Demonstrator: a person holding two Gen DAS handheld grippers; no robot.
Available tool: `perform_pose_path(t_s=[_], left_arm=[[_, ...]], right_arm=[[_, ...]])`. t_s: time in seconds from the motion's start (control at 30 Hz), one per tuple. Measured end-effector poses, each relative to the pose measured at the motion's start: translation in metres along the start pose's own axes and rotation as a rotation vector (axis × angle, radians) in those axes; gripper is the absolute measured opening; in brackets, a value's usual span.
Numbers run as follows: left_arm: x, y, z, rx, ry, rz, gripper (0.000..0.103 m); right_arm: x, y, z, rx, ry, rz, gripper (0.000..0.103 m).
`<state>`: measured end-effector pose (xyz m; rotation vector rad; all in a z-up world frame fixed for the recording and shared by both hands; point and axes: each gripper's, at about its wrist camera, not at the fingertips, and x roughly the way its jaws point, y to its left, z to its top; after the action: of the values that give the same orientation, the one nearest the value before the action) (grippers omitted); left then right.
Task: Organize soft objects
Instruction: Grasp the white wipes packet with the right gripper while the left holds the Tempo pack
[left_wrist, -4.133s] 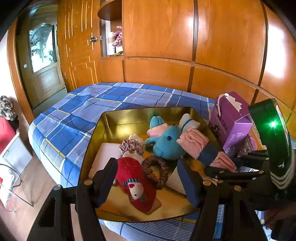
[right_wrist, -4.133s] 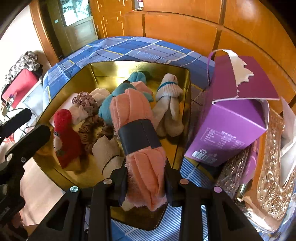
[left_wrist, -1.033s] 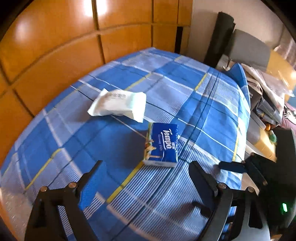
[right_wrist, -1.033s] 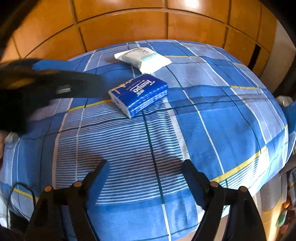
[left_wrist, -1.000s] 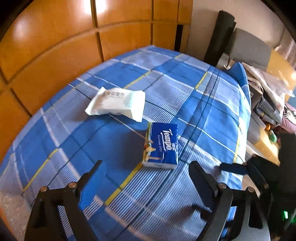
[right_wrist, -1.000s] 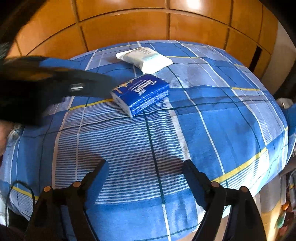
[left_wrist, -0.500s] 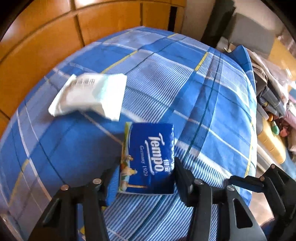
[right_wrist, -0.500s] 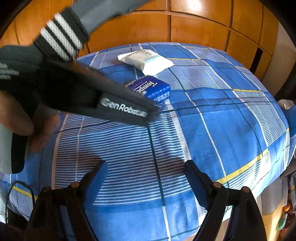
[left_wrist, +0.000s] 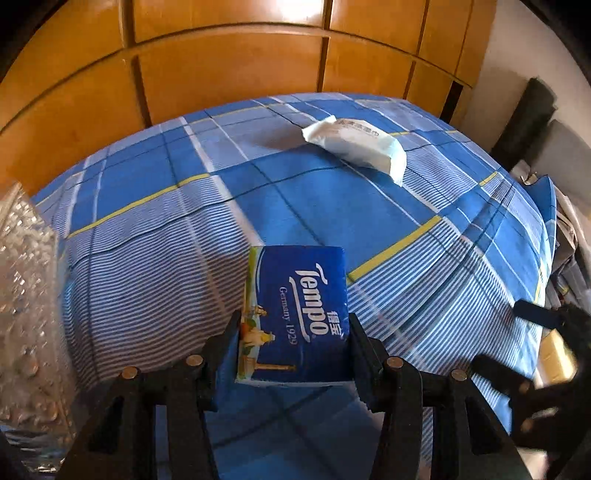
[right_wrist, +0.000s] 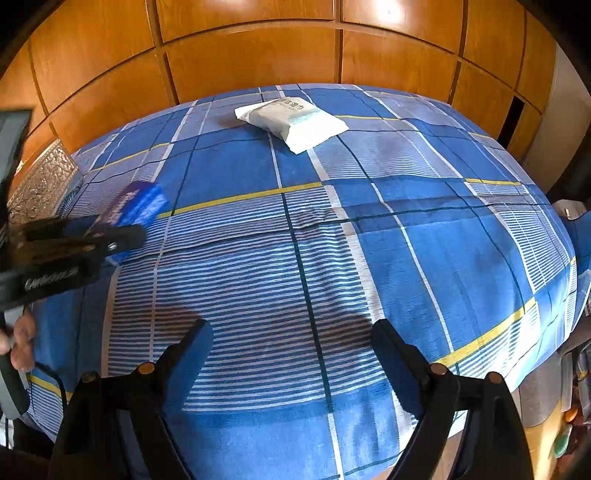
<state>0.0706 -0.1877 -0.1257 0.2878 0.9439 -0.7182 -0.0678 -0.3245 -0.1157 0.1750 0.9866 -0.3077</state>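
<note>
Two tissue packs. My left gripper (left_wrist: 293, 345) clamped one blue pack (left_wrist: 295, 314), lifted over blue plaid bedspread (right_wrist: 332, 240), print "Tempo Germany 1929". One white pack (right_wrist: 291, 120) lay on bedspread near headboard, label unreadable. My right gripper (right_wrist: 291, 343) spread apart, held nothing.

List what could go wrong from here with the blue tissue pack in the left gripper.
1. The left gripper pinches only the near end of the blue Tempo tissue pack; most of it sticks out forward, so it may sag or slip in transit.
2. The pack is soft, so a harder squeeze could crush it.
3. The white wipes packet lies far back near the wooden panels; the open right gripper faces a long reach.
</note>
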Motion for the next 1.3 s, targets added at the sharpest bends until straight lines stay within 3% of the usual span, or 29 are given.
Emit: perform_pose_path(t_s=[0.1, 0.2, 0.27, 0.47, 0.57, 0.77, 1.03, 1.17, 1.3], left_arm=[[-0.001, -0.002, -0.005, 0.031, -0.027, 0.006, 0.053], [-0.003, -0.004, -0.01, 0.048, -0.06, 0.008, 0.053], [-0.001, -0.003, -0.011, 0.046, -0.07, 0.006, 0.053], [-0.003, 0.002, -0.01, 0.009, -0.067, -0.02, 0.052], [-0.004, 0.023, -0.004, -0.153, -0.041, -0.116, 0.052], [-0.004, 0.012, -0.006, -0.101, -0.059, -0.068, 0.052], [-0.004, 0.015, -0.008, -0.125, -0.072, -0.075, 0.052], [-0.004, 0.016, -0.009, -0.133, -0.079, -0.076, 0.052], [-0.005, 0.014, -0.011, -0.127, -0.083, -0.07, 0.052]], right_arm=[[0.001, -0.001, 0.005, -0.008, 0.039, 0.005, 0.086], [-0.002, -0.008, 0.016, 0.01, 0.055, 0.05, 0.072], [-0.004, -0.009, 0.028, -0.007, 0.037, 0.048, 0.072], [0.003, 0.01, 0.079, -0.247, -0.072, -0.025, 0.072], [0.022, 0.019, 0.106, -0.349, -0.072, -0.049, 0.072], [0.057, 0.016, 0.152, -0.404, -0.049, -0.086, 0.072], [0.1, 0.034, 0.19, -0.515, -0.013, -0.152, 0.073], [0.111, 0.036, 0.201, -0.53, 0.007, -0.147, 0.078], [0.122, 0.026, 0.205, -0.483, 0.043, -0.109, 0.076]])
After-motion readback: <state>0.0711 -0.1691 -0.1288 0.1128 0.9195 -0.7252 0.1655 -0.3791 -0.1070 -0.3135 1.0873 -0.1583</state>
